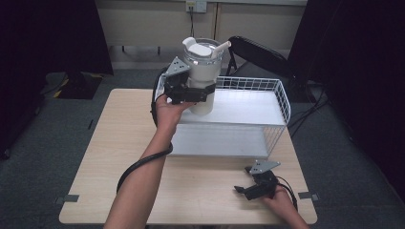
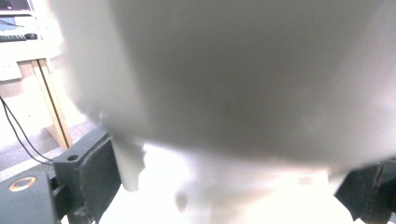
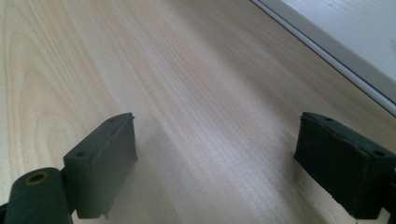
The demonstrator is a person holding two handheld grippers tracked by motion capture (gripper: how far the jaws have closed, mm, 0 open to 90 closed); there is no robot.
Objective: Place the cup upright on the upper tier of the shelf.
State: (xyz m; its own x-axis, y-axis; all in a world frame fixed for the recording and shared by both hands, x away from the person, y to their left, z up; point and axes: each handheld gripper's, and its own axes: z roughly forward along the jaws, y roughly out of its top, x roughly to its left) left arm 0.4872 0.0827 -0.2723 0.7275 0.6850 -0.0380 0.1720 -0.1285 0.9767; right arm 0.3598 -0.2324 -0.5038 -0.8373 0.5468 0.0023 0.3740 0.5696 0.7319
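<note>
Left gripper (image 1: 193, 93) jaws clamped on tumbler (image 1: 202, 76), carrying it over basket (image 1: 282, 102); next lower it in. Right gripper (image 1: 248, 190) jaws wide open, empty, on table (image 1: 110, 143).

The tumbler (image 1: 202, 76) is creamy white, with a clear lid, a white flap on top and a pale straw (image 1: 220, 47); in the left gripper view its wall (image 2: 243, 84) shows as blurred grey-white. The left gripper (image 1: 190, 91) is black with a grey three-cornered plate, and so is the right gripper (image 1: 254, 187) at the near right. A black cable (image 1: 138, 164) runs along the forearm. The table (image 1: 114, 143) is light wood with a fine pale grain, seen plainly in the right gripper view (image 3: 196, 93). The wire basket (image 1: 282, 98) is white, with a white floor. The carpet (image 1: 43, 162) is grey-blue.
</note>
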